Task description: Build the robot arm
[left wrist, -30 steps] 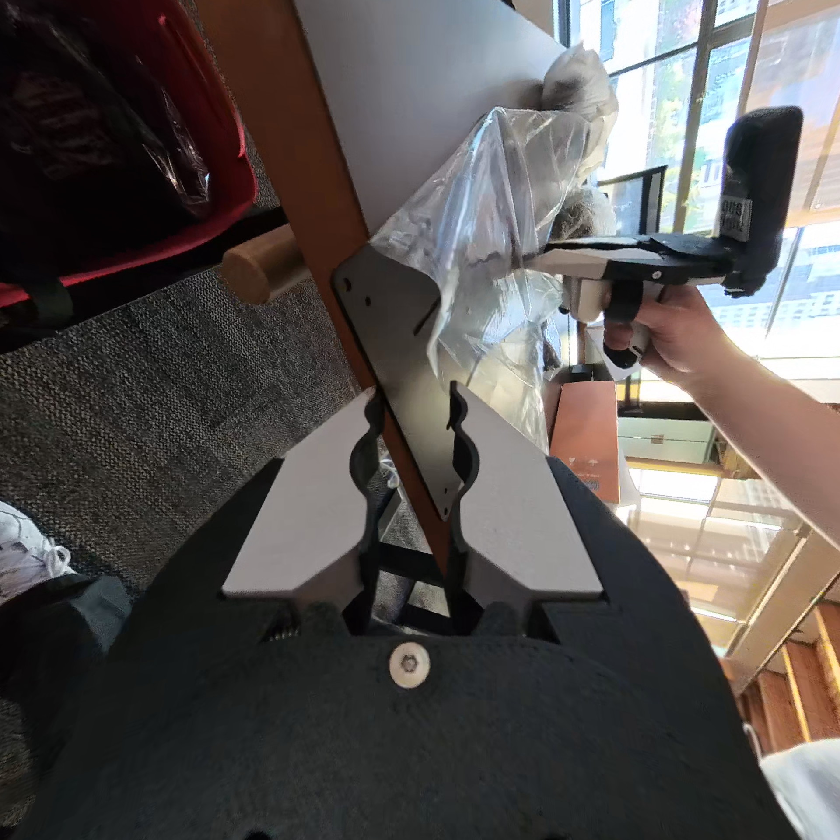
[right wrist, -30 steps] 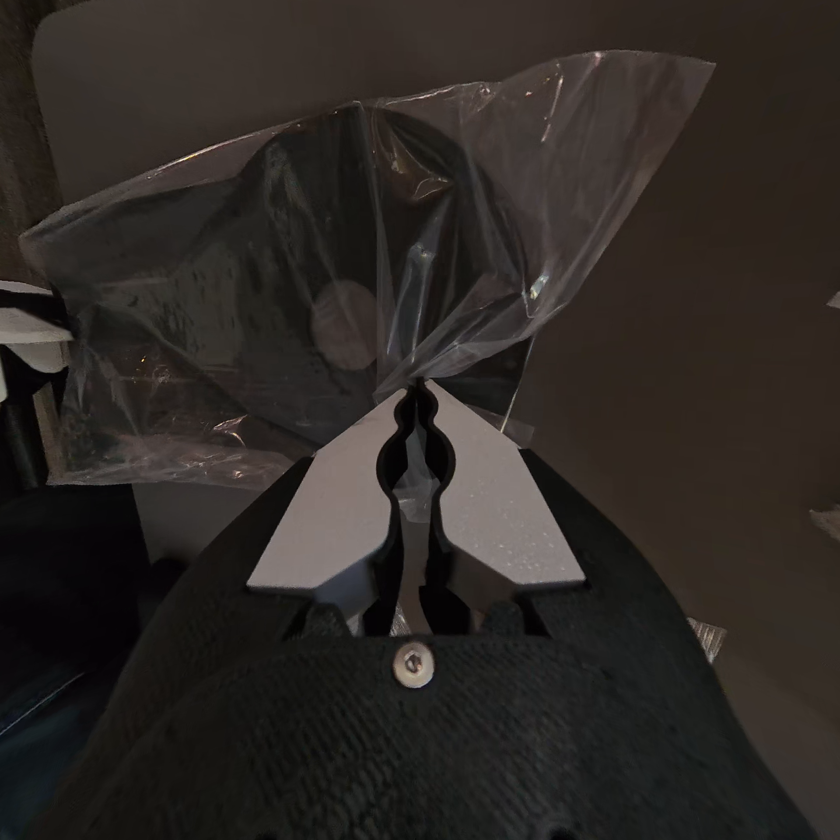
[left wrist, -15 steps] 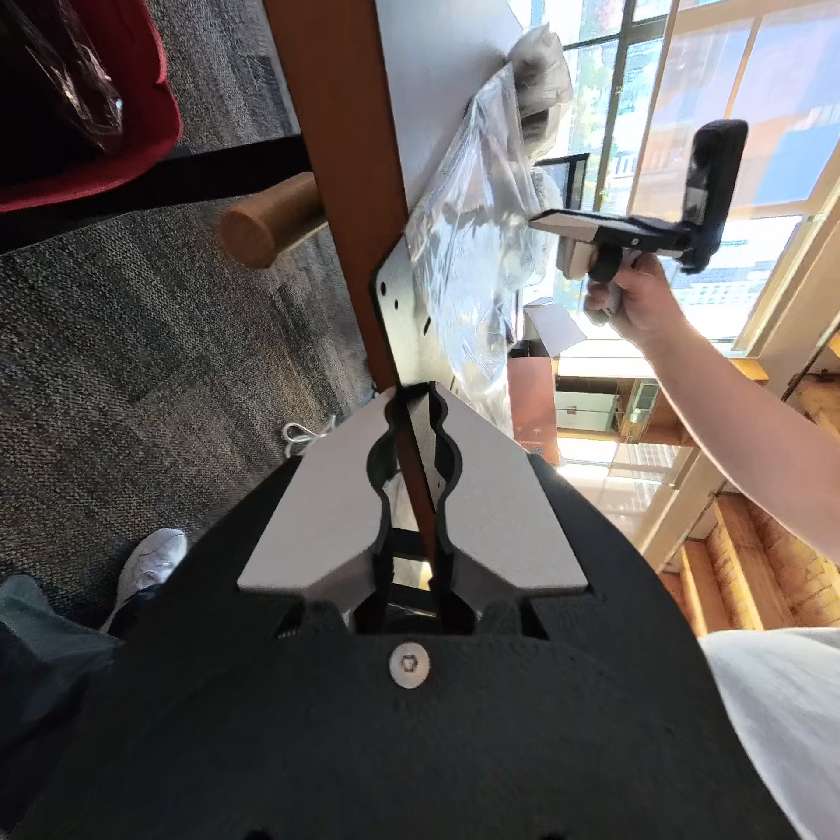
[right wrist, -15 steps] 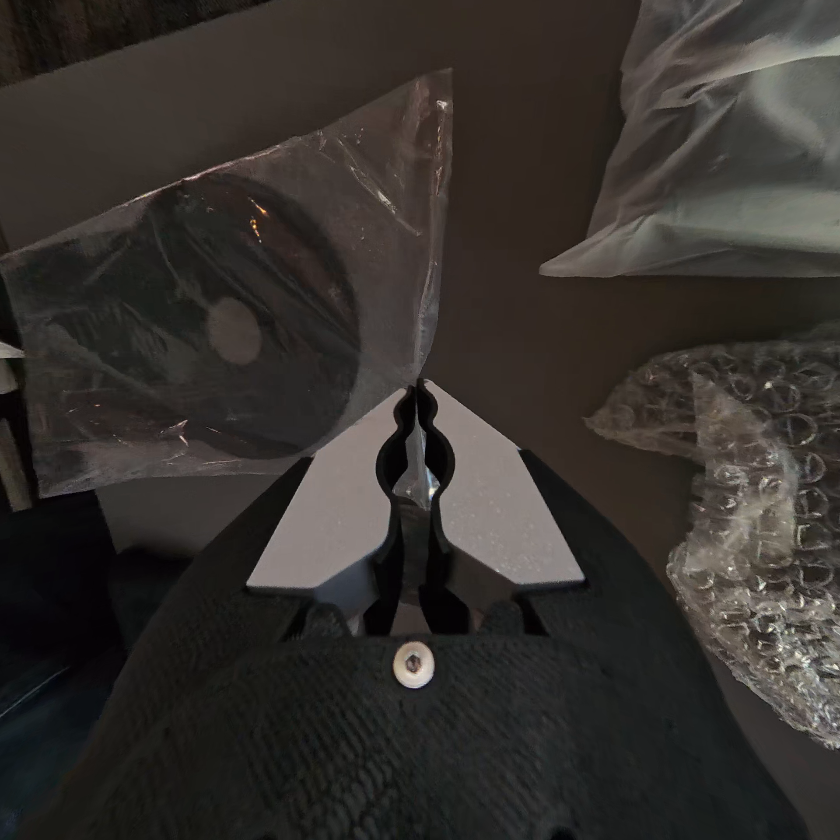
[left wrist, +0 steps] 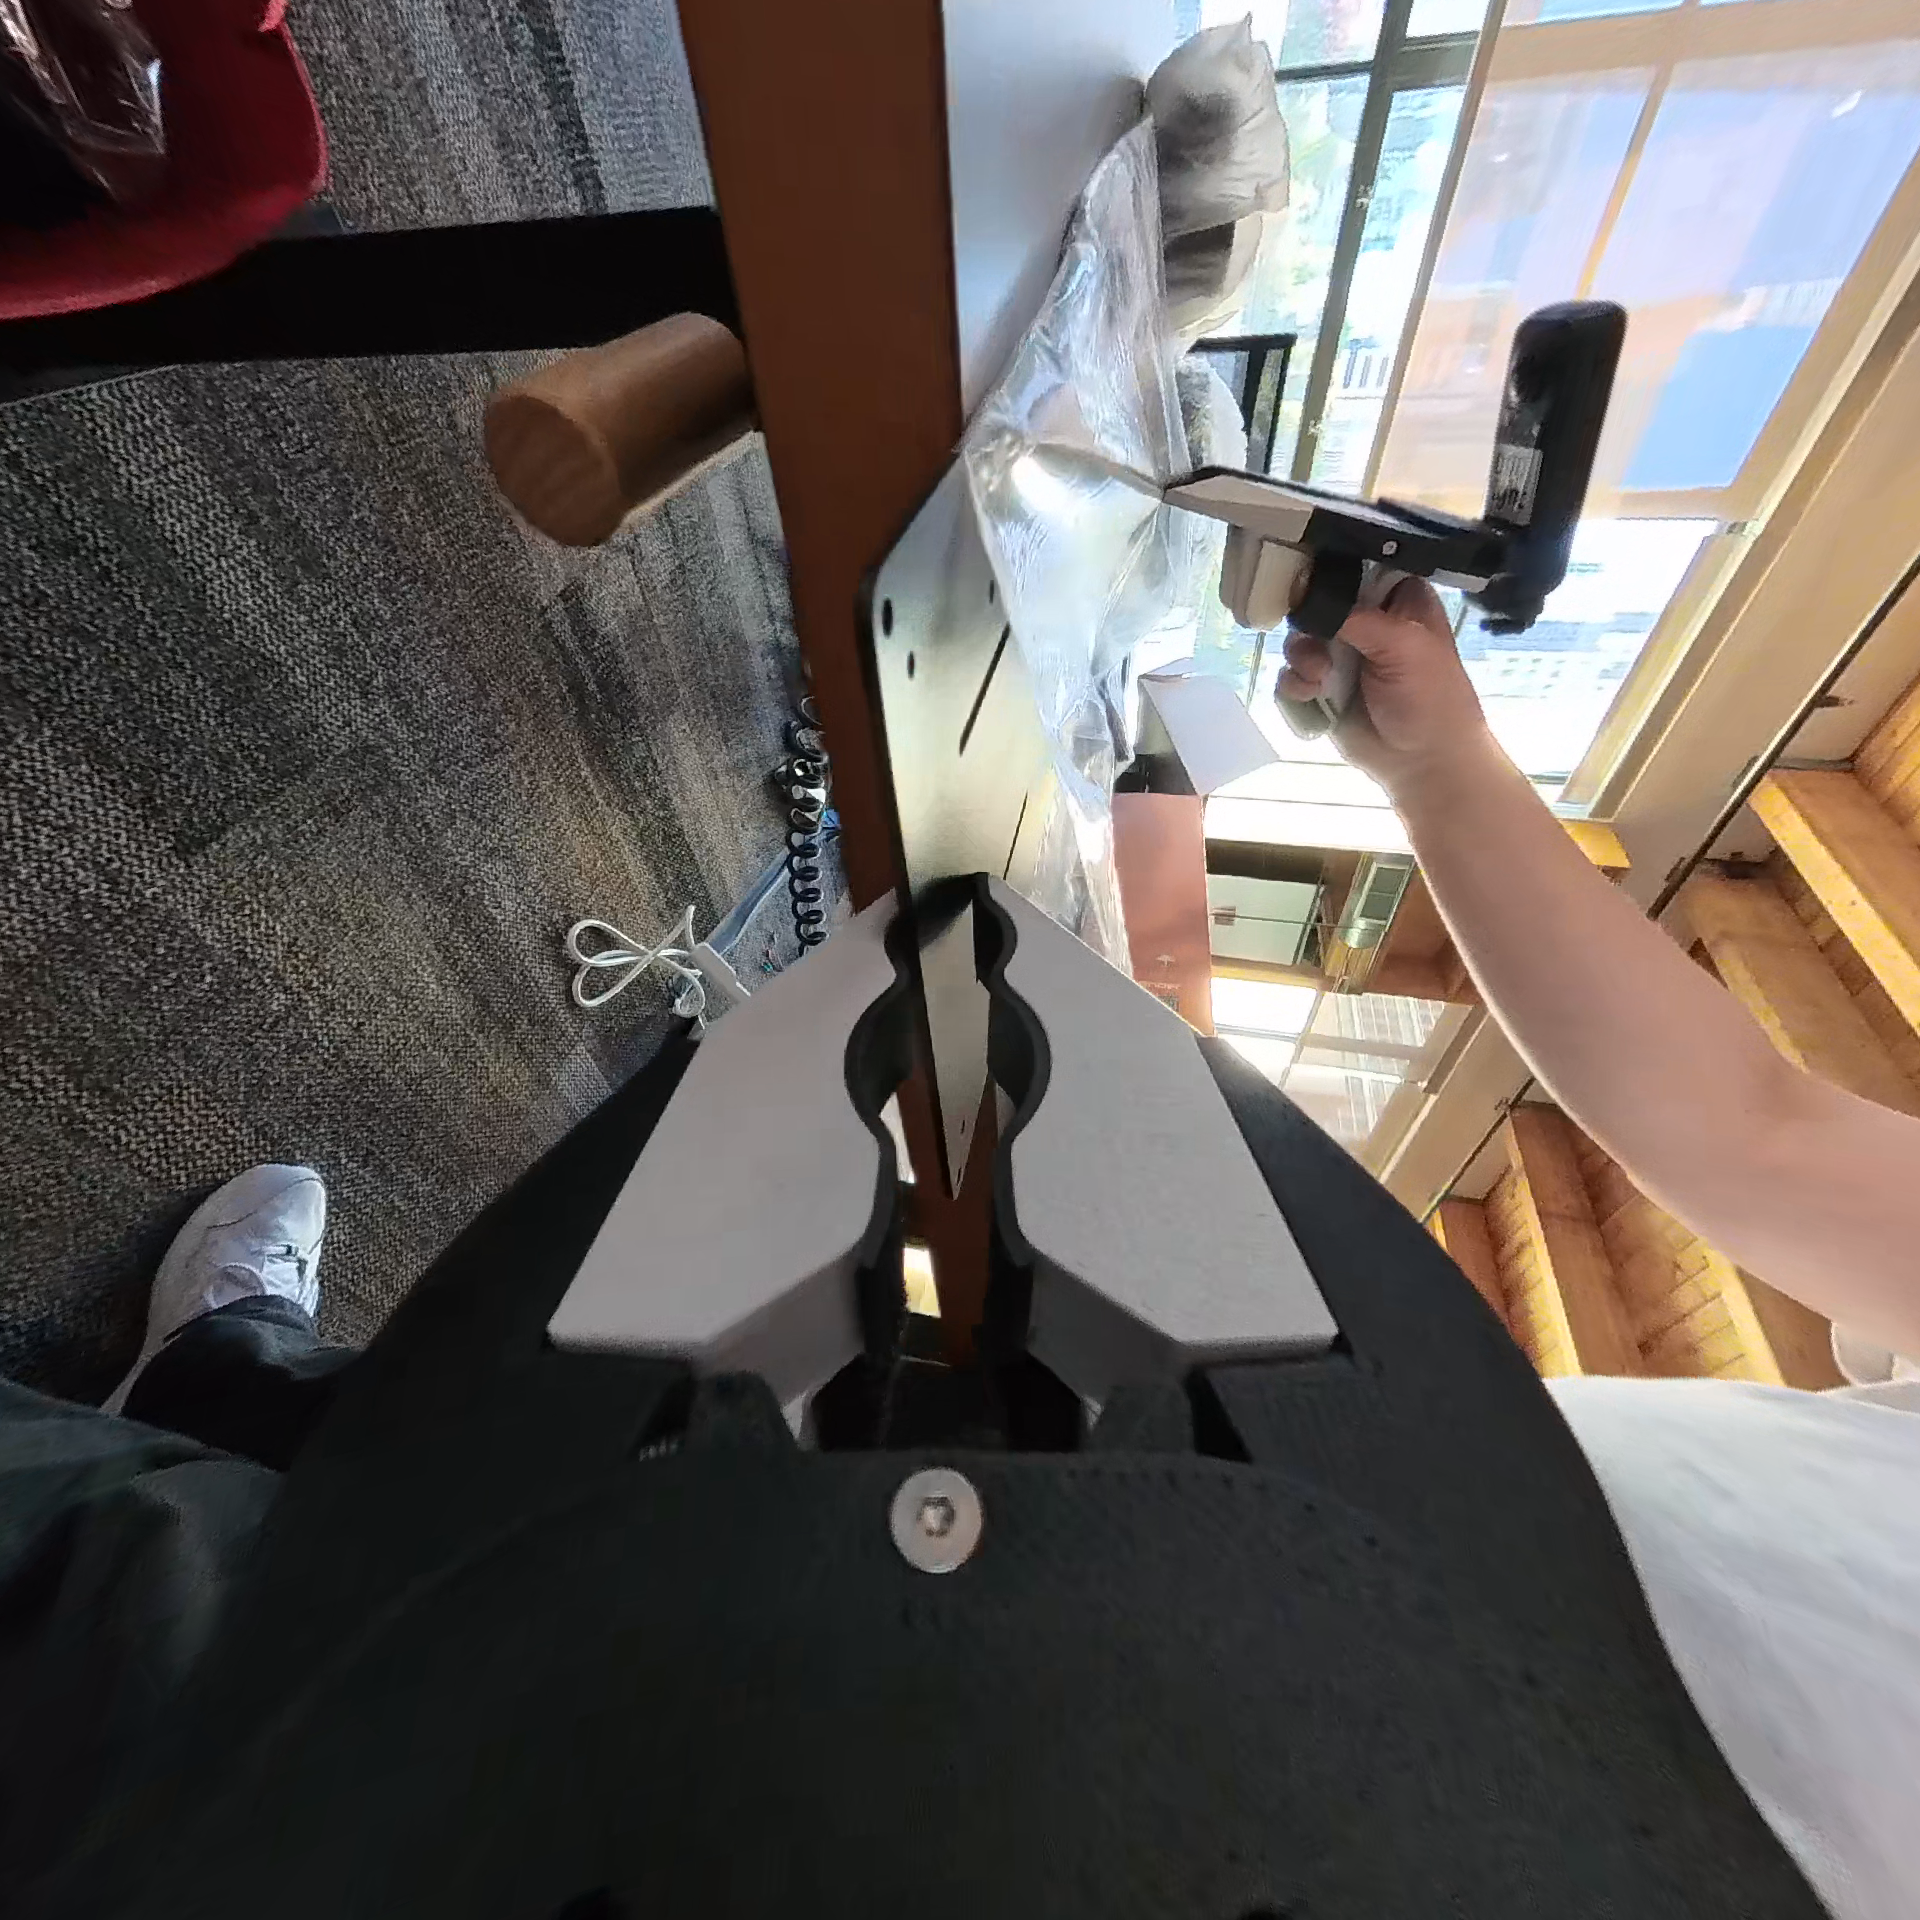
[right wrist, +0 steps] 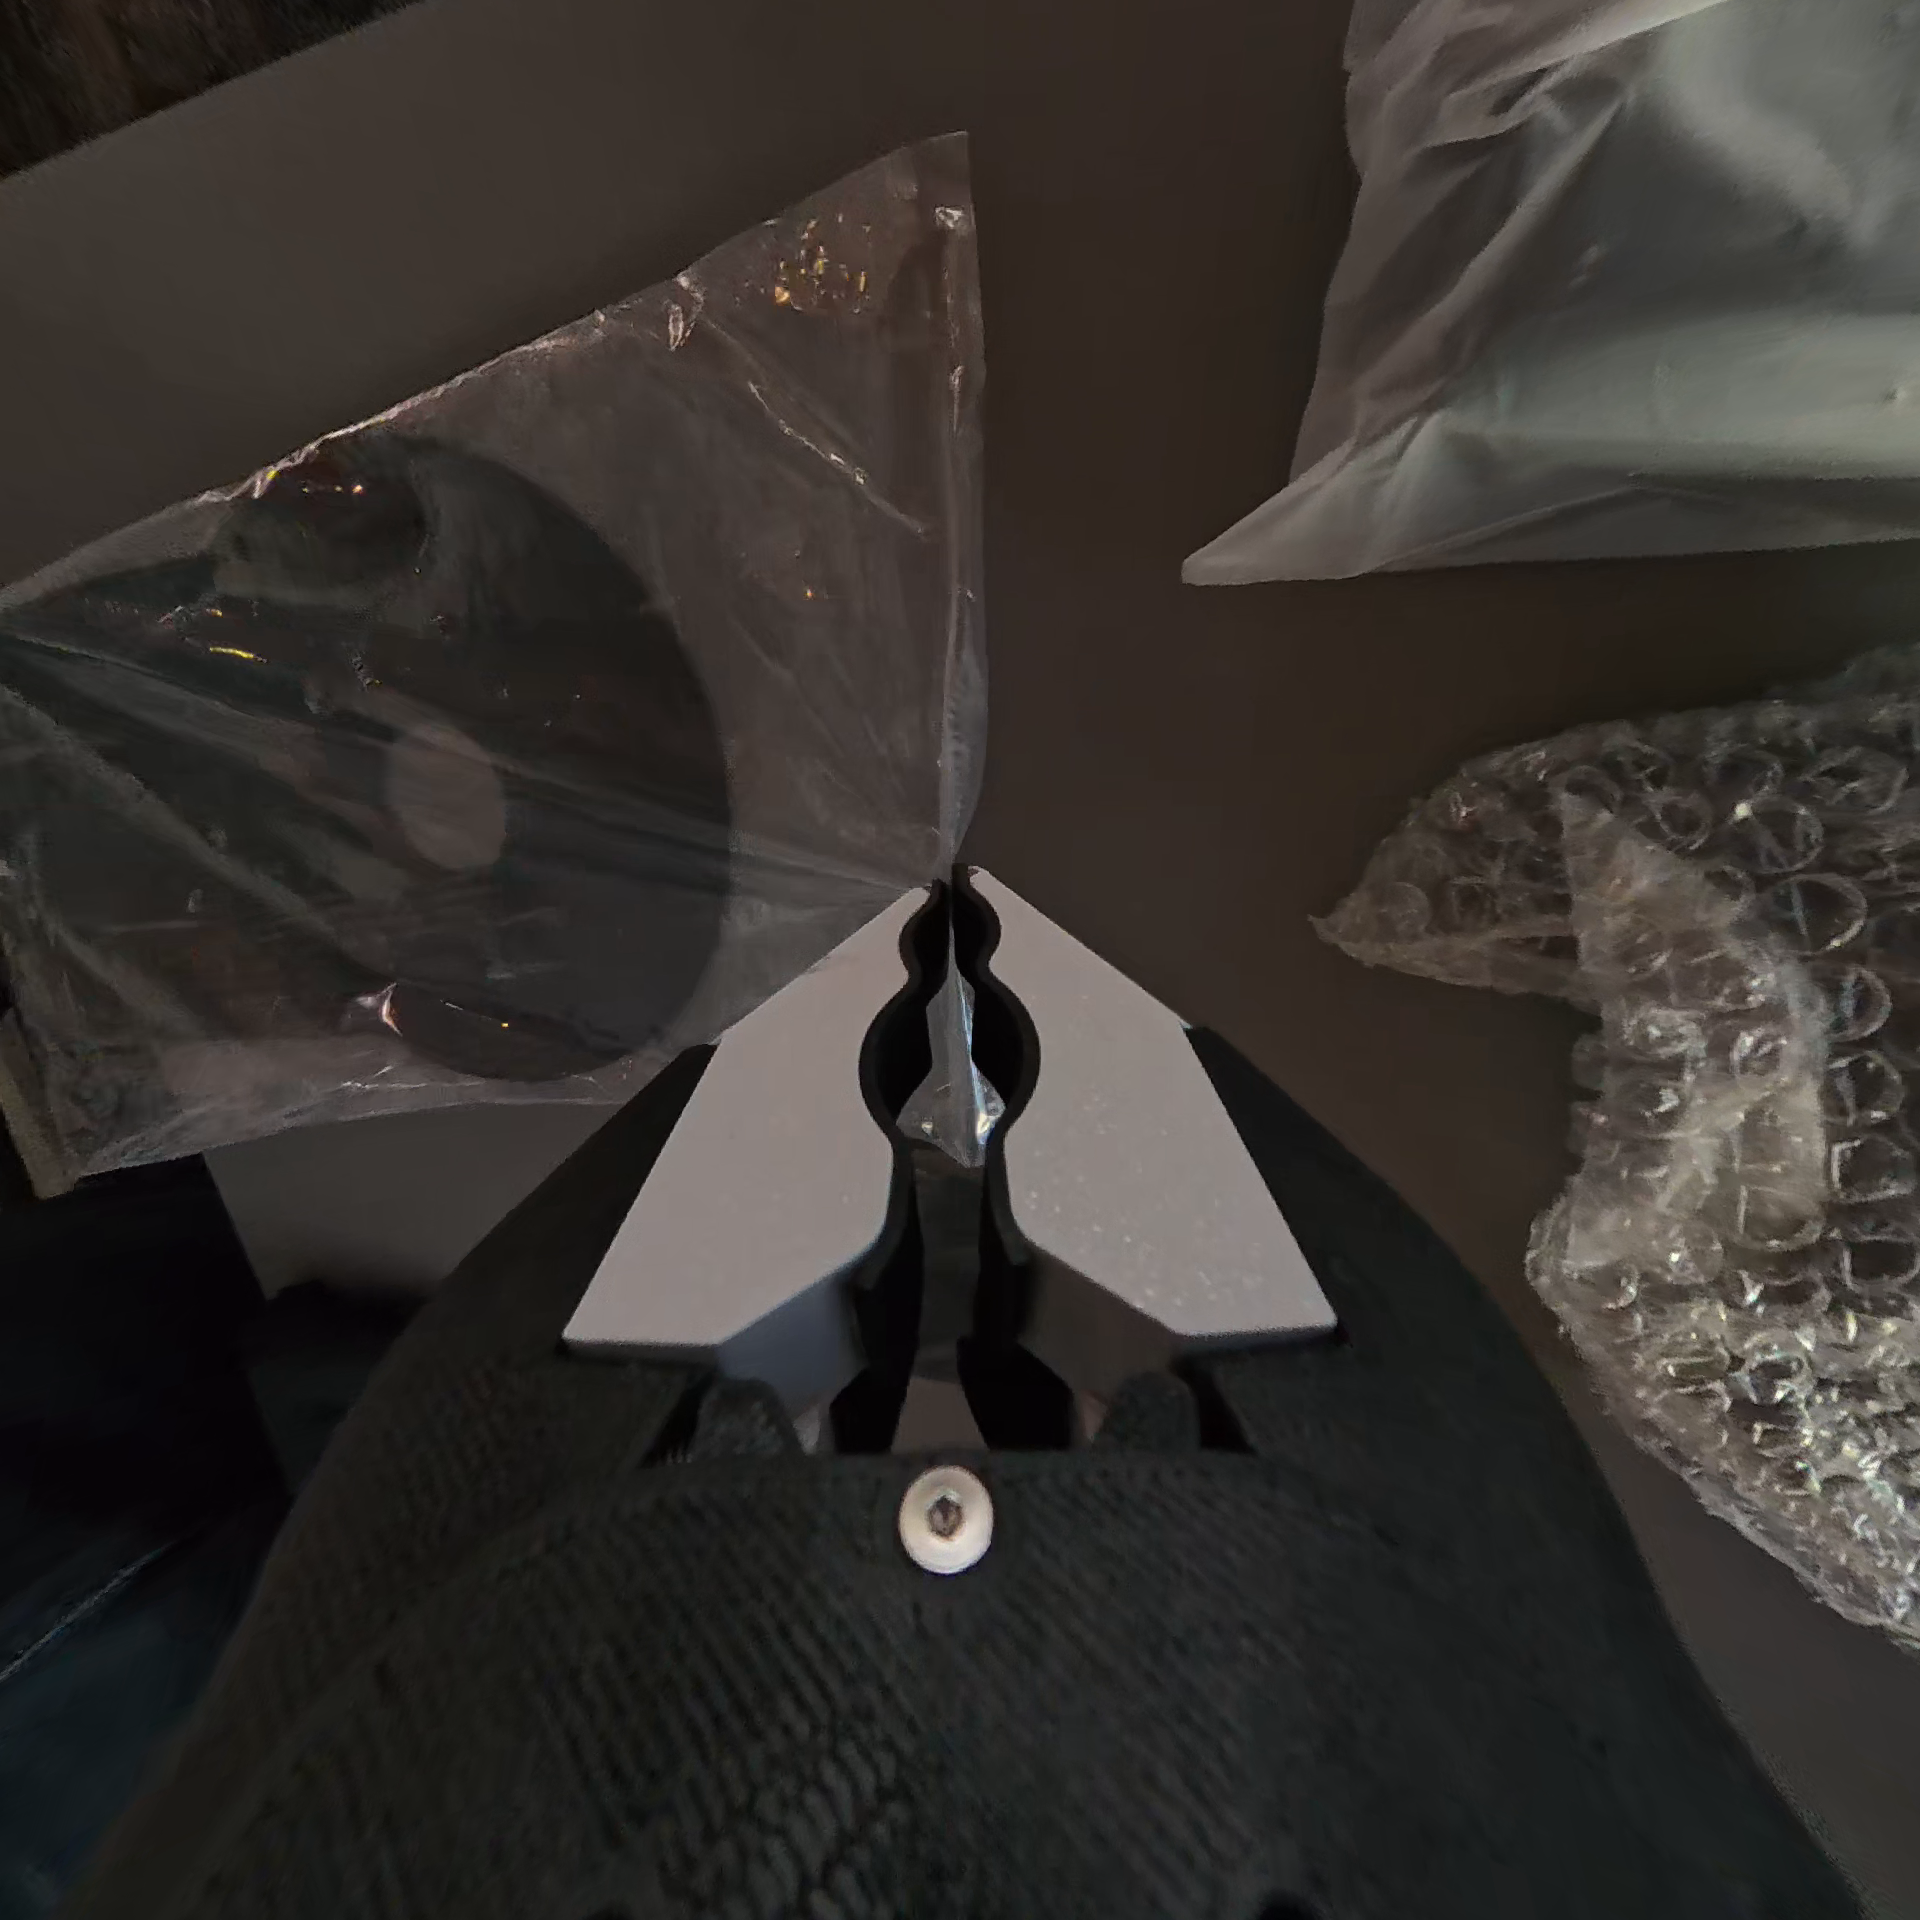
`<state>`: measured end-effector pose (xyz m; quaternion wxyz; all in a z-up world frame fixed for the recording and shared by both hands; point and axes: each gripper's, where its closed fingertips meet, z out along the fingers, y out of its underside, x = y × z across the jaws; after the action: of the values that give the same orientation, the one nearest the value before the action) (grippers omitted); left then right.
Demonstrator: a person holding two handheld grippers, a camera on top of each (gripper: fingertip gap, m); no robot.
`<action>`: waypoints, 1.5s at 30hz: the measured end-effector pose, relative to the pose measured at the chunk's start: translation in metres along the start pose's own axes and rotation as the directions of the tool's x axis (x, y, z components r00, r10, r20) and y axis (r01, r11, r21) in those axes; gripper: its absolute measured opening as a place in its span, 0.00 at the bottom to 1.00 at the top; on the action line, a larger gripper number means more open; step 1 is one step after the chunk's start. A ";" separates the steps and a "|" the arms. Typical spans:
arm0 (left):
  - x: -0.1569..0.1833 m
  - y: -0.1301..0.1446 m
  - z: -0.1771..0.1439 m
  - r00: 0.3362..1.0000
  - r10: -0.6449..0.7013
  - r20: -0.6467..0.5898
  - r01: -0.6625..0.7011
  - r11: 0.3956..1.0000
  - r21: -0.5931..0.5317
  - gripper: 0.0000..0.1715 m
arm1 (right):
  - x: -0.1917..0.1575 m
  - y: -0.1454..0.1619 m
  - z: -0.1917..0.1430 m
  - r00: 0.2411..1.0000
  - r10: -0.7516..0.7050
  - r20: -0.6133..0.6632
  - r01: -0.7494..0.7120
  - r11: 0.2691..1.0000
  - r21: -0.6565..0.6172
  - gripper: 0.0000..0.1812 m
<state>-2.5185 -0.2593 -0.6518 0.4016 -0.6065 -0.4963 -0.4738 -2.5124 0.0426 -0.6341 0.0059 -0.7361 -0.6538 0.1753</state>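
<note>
The left gripper (left wrist: 940, 914) is clamped on a flat black metal plate (left wrist: 940, 727), its jaws nipping the plate's near corner. From the fingertips the plate runs away toward 12 o'clock, its long axis in line with the fingers, lying close along the brown wooden edge of the table (left wrist: 831, 416). The plate's far end sits inside a clear plastic bag (left wrist: 1091, 416), which stretches on toward 1 o'clock over the grey tabletop.

The right gripper (right wrist: 951, 899) is pressed together on a corner of that bag (right wrist: 582, 675), a twist of film caught between its jaws. From its tips the bag fans out toward 10 o'clock, pulled taut, with a dark round shape showing through the film. In the left wrist view the right gripper (left wrist: 1179, 488) stands at 2 o'clock, held by a hand (left wrist: 1371, 675), and meets the bag's side well beyond the plate's gripped corner.

So the left gripper has the plate's near end, the right has the bag farther out.

A grey poly mailer (right wrist: 1621, 260) lies at 1 o'clock of the right gripper, a wad of bubble wrap (right wrist: 1704, 1091) at 3 o'clock, both apart from the bag.
</note>
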 end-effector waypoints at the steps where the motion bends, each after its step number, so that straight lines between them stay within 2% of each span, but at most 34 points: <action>1: 0.000 0.000 -0.002 1.000 -0.003 -0.002 0.003 1.000 0.005 0.03 | 0.000 0.001 0.000 1.000 0.015 0.000 -0.015 1.000 0.006 0.00; 2: 0.000 -0.001 -0.003 1.000 -0.008 -0.014 0.008 1.000 0.015 0.04 | 0.000 0.001 -0.001 1.000 0.027 0.000 -0.027 1.000 0.012 0.00; 4: 0.001 0.002 0.003 0.997 -0.051 -0.059 0.052 0.999 0.014 0.15 | 0.000 0.002 -0.001 0.999 0.036 -0.003 -0.036 0.999 0.020 0.00; 5: 0.000 0.006 0.009 0.993 -0.083 -0.082 0.082 0.997 -0.010 0.16 | 0.000 0.003 -0.001 0.999 0.037 -0.004 -0.037 0.999 0.017 0.00; 6: 0.001 0.011 0.014 0.989 -0.105 -0.101 0.102 0.994 -0.039 0.15 | 0.000 0.003 -0.001 0.999 0.035 -0.006 -0.035 0.999 0.015 0.00; 7: 0.002 0.014 0.018 0.987 -0.111 -0.113 0.105 0.993 -0.060 0.06 | -0.001 0.003 -0.001 0.999 0.034 -0.009 -0.034 0.999 0.013 0.00; 8: 0.005 0.015 0.019 0.987 -0.107 -0.123 0.100 0.993 -0.063 0.01 | -0.001 0.002 -0.001 0.999 0.031 -0.014 -0.030 1.000 0.008 0.00; 12: 0.004 0.016 0.014 0.995 -0.080 -0.058 0.077 0.996 -0.047 0.04 | -0.001 0.002 -0.003 0.999 -0.019 -0.044 0.018 1.000 -0.018 0.00; 18: 0.000 0.016 -0.003 0.989 -0.112 -0.094 0.110 0.994 -0.024 0.03 | -0.002 -0.001 -0.008 0.998 0.010 -0.056 -0.011 1.000 -0.009 0.00; 20: 0.004 0.014 0.000 0.978 -0.147 -0.150 0.146 0.989 -0.018 0.12 | -0.001 -0.001 -0.007 0.998 0.013 -0.064 -0.013 1.000 0.001 0.00; 21: 0.007 0.014 0.004 0.970 -0.167 -0.176 0.164 0.986 -0.029 0.13 | -0.001 -0.001 -0.007 0.998 0.016 -0.063 -0.016 1.000 0.001 0.00; 22: 0.010 0.014 0.008 0.965 -0.175 -0.197 0.170 0.985 -0.042 0.11 | -0.001 -0.001 -0.007 0.998 0.019 -0.059 -0.019 1.000 0.001 0.00; 23: 0.010 0.014 0.013 0.965 -0.176 -0.193 0.167 0.984 -0.058 0.04 | -0.001 -0.001 -0.007 0.998 0.023 -0.055 -0.023 1.000 0.001 0.00; 24: 0.007 0.015 0.016 0.972 -0.167 -0.164 0.157 0.985 -0.075 0.01 | -0.001 -0.001 -0.008 0.998 0.028 -0.055 -0.029 1.000 0.000 0.00; 26: 0.007 0.015 0.015 0.983 -0.140 -0.117 0.130 0.988 -0.088 0.01 | -0.001 -0.002 -0.010 0.998 0.032 -0.053 -0.032 0.999 -0.009 0.00; 34: 0.011 0.012 -0.039 0.990 -0.132 -0.057 0.125 0.986 -0.112 0.01 | 0.004 -0.014 -0.022 0.995 0.063 -0.081 -0.058 0.997 0.057 0.00; 37: 0.018 0.006 -0.058 0.989 -0.126 -0.075 0.119 0.988 -0.095 0.00 | 0.006 -0.019 -0.028 0.994 0.060 -0.091 -0.052 0.995 0.082 0.00; 41: 0.029 -0.006 -0.075 0.987 -0.128 -0.097 0.125 0.991 -0.042 0.00 | 0.013 -0.029 -0.043 0.990 0.054 -0.129 -0.037 0.991 0.126 0.00; 45: 0.031 -0.010 -0.086 0.985 -0.157 -0.065 0.153 0.986 -0.062 0.00 | 0.015 -0.034 -0.057 0.989 0.040 -0.141 -0.020 0.989 0.144 0.00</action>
<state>-2.5415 -0.3328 -0.6015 0.3631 -0.5602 -0.5140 -0.5386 -2.5286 0.0747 -0.5768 0.1029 -0.7543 -0.6263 0.1680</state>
